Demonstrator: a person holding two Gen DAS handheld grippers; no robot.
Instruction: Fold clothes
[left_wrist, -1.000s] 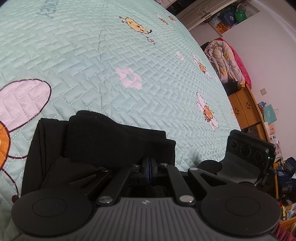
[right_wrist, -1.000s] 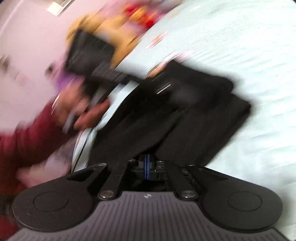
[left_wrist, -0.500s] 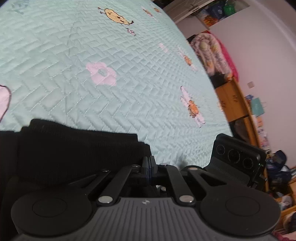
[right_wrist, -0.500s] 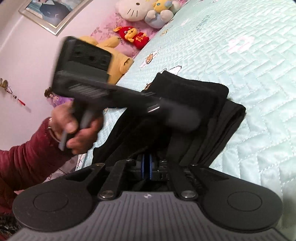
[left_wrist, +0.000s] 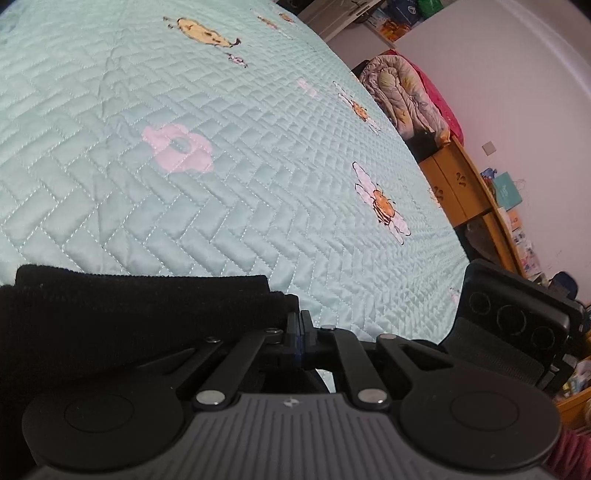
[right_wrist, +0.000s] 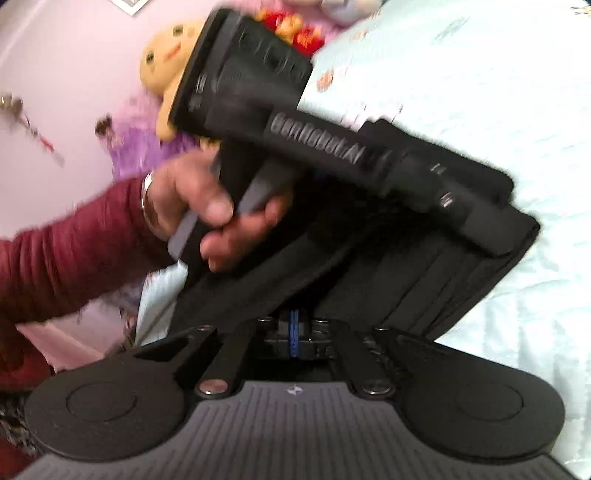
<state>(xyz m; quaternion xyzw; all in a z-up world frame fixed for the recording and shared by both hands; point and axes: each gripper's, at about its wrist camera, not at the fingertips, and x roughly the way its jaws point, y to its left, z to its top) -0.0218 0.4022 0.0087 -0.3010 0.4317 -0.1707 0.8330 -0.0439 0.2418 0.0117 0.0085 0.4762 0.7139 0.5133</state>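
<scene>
A black garment (left_wrist: 129, 325) lies folded into a thick stack on the mint quilted bedspread (left_wrist: 258, 184). My left gripper (left_wrist: 299, 321) is shut with its tips at the stack's right corner; I cannot tell if fabric is pinched. From the right wrist, the same garment (right_wrist: 424, 280) shows as layered folds. There the left gripper (right_wrist: 487, 236) rests across its top near the far corner, held by a hand (right_wrist: 207, 206) in a maroon sleeve. My right gripper (right_wrist: 293, 325) is shut on a flap at the garment's near edge, which rises up from its tips.
The bedspread (right_wrist: 480, 92) stretches wide beyond the garment. Plush toys (right_wrist: 166, 59) sit by the pink wall. A wooden cabinet (left_wrist: 458, 184) and a bundle of bedding (left_wrist: 402, 92) stand past the bed's far edge. The right unit's housing (left_wrist: 513, 321) is close to my left gripper.
The left gripper slid toward the garment's right corner, then held there. In the right view it swung closer, over the top of the stack. The right gripper has kept its hold.
</scene>
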